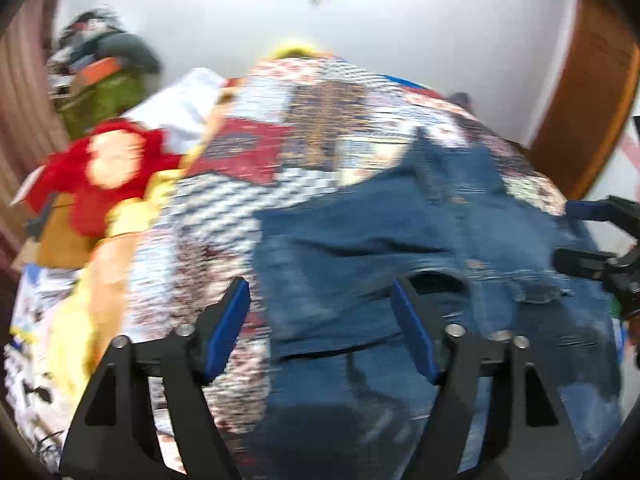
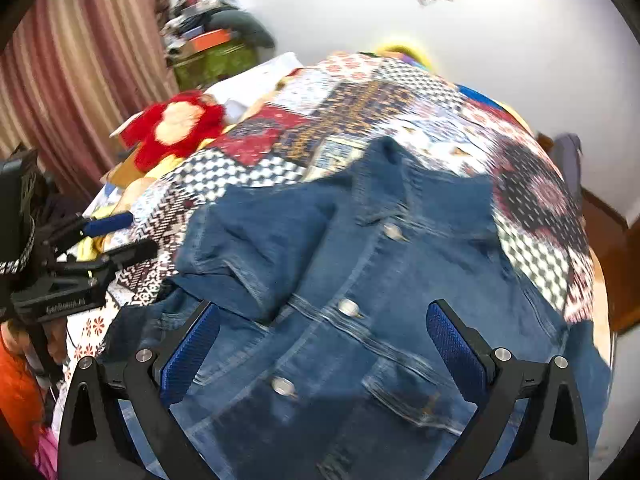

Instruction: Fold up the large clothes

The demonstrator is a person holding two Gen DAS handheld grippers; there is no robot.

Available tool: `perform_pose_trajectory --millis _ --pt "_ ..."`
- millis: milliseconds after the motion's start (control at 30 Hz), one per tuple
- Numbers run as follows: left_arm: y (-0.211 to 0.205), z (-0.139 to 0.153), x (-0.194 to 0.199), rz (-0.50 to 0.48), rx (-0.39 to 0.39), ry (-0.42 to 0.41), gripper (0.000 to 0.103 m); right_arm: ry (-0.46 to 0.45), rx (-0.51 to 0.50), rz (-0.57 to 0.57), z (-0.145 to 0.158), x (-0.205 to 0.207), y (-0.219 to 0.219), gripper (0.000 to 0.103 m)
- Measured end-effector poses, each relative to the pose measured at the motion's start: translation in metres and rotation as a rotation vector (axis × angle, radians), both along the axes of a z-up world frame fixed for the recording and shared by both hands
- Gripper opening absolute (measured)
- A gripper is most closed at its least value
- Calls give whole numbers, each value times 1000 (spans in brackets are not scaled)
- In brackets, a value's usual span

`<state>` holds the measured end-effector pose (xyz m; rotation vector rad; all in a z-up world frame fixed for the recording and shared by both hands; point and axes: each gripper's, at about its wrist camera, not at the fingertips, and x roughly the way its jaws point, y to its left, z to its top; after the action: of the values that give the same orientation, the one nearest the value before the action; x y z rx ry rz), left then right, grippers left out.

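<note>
A blue denim jacket [image 2: 360, 280] with metal buttons lies front up on a patchwork bedspread [image 2: 360, 100]; its left sleeve is folded over the chest. It also shows in the left wrist view [image 1: 400, 260]. My right gripper [image 2: 320, 320] is open, jaws wide, hovering over the jacket's front and empty. My left gripper [image 1: 320, 308] is open and empty over the jacket's left edge. The left gripper shows at the left of the right wrist view [image 2: 120, 236], and the right gripper at the right of the left wrist view [image 1: 568, 236].
A red plush toy [image 2: 180, 124] lies at the bed's left side with yellow cloth [image 1: 132, 208] beside it. A pile of boxes and clothes [image 2: 212, 44] stands by the striped curtain [image 2: 80, 80]. A wooden door frame [image 1: 580, 100] is on the right.
</note>
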<state>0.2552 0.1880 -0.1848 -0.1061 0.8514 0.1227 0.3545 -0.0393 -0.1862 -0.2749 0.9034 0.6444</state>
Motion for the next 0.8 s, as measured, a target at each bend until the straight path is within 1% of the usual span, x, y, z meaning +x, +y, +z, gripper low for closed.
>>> perform_pose_trajectory --millis 33,100,233,433,567,633,700,800 --pt "11 -3 -5 22 11 5 78 1 -5 16 0 -1 9 103" --pt "27 -12 -11 62 7 19 79 10 -19 47 -3 -1 27 103" --pt "62 -40 -20 127 -53 80 79 45 -55 120 -17 0 72 103" --pt "80 -73 -25 157 -93 127 79 106 -123 232 -49 2 143 103" --pt "83 -89 -24 159 -96 149 79 148 -190 298 -79 8 188 102" --pt "86 -94 -24 160 -94 156 79 165 -242 318 -100 12 207 102" --pt "88 -101 -24 162 -103 167 79 177 -290 324 -121 16 221 102" --pt "93 -108 -24 170 -114 179 79 200 -333 322 -146 22 229 102"
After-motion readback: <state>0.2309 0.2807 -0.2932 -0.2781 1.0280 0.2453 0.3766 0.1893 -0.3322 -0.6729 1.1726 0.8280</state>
